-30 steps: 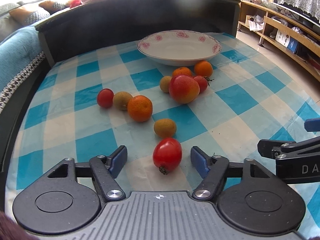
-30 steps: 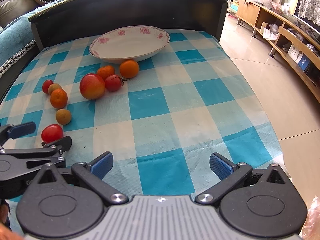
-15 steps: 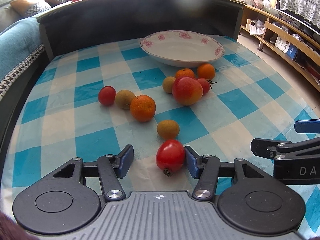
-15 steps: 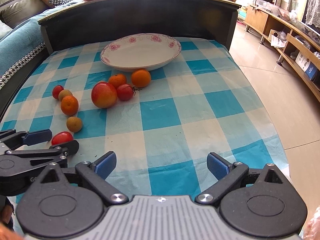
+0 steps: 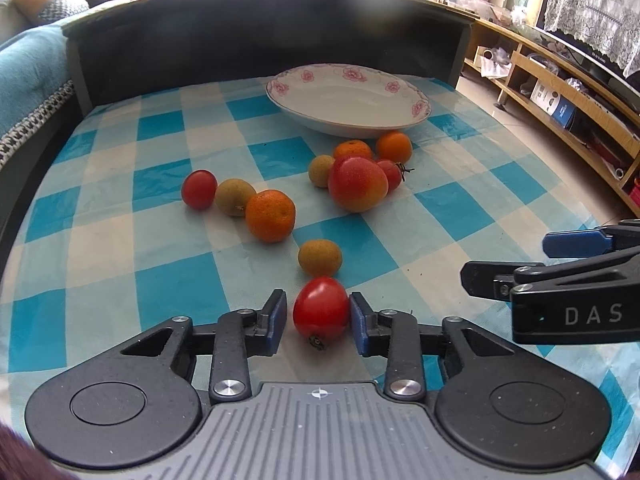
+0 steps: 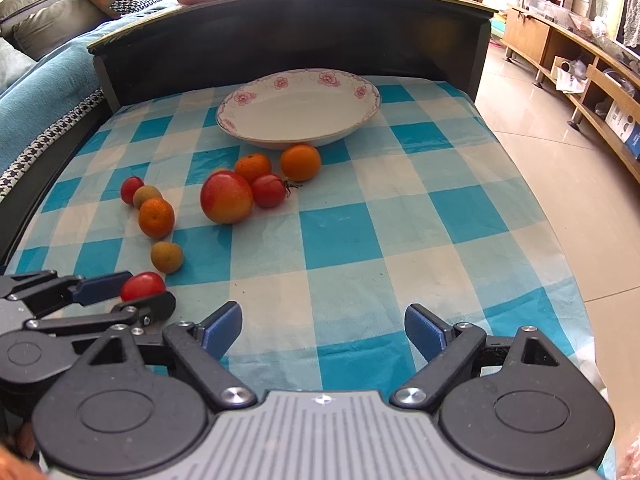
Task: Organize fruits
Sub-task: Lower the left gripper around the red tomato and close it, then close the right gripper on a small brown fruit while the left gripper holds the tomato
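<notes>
Left hand-held gripper (image 5: 318, 316) brackets a tomato (image 5: 320, 307); floral plate (image 5: 348, 120) holds nothing

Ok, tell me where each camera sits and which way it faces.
Left wrist: on the left gripper, low over the checked cloth, facing the plate; its fingers flank a red tomato.
Right wrist: on the open right gripper, further right, facing likewise.
Shared: plate, scattered fruit, and each other's gripper.

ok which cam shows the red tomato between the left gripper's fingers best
The left wrist view: the glossy red tomato sits whole and centred in the left gripper, right blue pad touching it, left pad just clear. In the right wrist view the tomato is small and partly hidden behind the gripper's fingers.
</notes>
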`<action>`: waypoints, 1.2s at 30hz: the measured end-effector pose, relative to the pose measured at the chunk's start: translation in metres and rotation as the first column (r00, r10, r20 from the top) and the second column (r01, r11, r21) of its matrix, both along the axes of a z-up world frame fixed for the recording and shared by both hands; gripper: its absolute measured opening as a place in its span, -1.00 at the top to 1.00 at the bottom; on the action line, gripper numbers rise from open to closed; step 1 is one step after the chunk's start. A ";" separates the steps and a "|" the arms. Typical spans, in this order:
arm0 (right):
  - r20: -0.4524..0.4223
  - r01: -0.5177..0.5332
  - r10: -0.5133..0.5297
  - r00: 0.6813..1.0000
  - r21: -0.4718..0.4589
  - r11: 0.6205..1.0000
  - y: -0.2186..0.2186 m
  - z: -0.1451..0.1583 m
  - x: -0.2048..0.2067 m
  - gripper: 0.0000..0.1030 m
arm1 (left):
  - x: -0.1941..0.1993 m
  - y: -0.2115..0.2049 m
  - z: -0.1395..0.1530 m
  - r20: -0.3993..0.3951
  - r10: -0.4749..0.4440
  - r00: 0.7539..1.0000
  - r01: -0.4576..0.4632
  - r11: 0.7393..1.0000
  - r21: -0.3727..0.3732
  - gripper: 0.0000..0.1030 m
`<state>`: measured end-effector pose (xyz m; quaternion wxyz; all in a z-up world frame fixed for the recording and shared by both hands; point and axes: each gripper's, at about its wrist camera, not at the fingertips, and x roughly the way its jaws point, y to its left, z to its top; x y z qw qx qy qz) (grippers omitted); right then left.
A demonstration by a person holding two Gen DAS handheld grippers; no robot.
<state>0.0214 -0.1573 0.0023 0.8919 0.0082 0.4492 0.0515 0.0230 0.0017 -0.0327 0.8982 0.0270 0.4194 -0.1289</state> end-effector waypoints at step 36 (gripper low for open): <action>0.049 -0.348 0.345 0.937 0.118 0.930 0.067 -0.006 0.034 -0.28 | 0.001 0.063 0.014 -0.079 0.166 0.983 -0.170 0.985 -0.040 0.29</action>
